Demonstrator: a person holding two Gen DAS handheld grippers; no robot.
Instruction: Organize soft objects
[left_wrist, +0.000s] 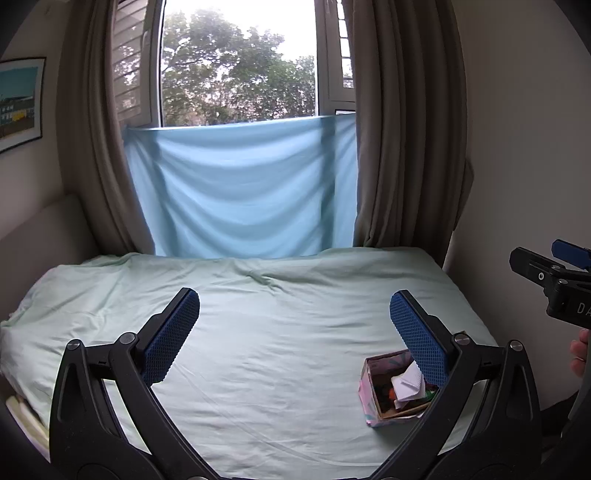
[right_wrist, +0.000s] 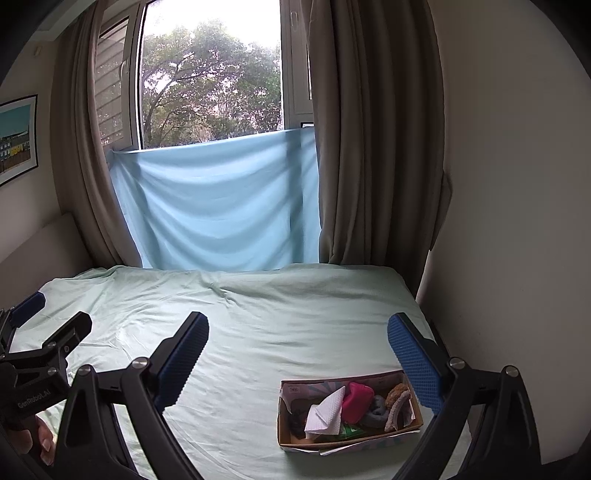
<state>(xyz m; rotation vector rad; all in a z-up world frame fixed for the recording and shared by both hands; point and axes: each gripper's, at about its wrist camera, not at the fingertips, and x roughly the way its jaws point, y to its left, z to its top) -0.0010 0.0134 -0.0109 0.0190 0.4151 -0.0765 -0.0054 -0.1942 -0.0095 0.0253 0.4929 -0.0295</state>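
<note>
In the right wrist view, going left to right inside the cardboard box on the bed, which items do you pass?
Inside the cardboard box: white paper napkin → red pouch → grey fabric roll → brown plush piece.

**Window, drapes and draped sheet frame a made bed**

A pale green bedsheet (left_wrist: 258, 332) covers the bed below an open window (left_wrist: 238, 62) showing leafy trees (right_wrist: 210, 81). A light blue cloth (right_wrist: 218, 206) hangs across the window's lower part, between brown curtains (left_wrist: 402, 129). A framed picture (right_wrist: 16, 138) hangs on the left wall.
</note>
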